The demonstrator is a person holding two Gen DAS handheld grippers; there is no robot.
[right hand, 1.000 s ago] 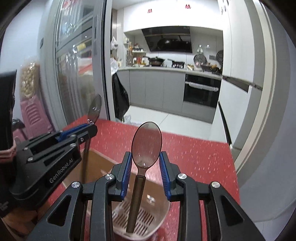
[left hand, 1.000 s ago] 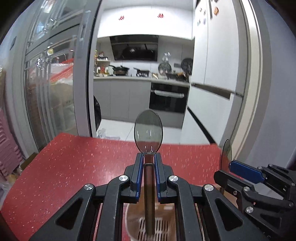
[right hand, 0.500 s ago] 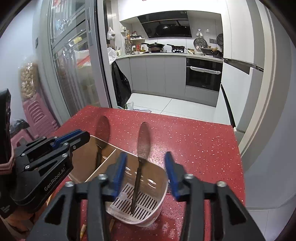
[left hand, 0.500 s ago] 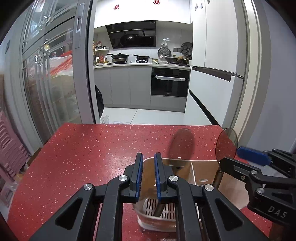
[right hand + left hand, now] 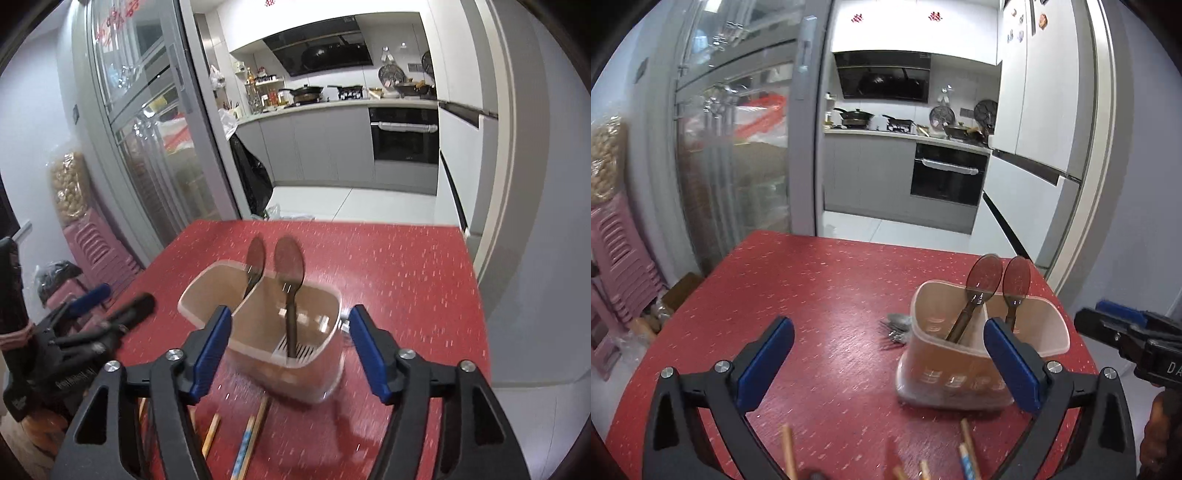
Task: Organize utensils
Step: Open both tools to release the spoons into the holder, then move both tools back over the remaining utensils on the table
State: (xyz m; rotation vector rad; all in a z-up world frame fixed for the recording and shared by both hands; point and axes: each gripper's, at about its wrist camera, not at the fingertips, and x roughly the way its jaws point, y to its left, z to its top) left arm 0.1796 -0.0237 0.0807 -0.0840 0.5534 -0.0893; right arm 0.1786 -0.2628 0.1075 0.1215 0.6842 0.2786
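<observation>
Spoons (image 5: 983, 284) stand upright in holder (image 5: 982, 354), bowls up, leaning slightly away.

We look across a red speckled table (image 5: 827, 295) into an open kitchen. Grey lower cabinets (image 5: 868, 177) run along the back wall beside a built-in black oven (image 5: 947, 177); a dark range hood (image 5: 884, 79) hangs above pans on the hob. White tall cabinets (image 5: 1034, 110) stand on the right, a glass sliding door (image 5: 738, 155) on the left, with stacked pink stools (image 5: 617, 258) beside it. The floor (image 5: 354, 203) is pale tile; lighting is even.
</observation>
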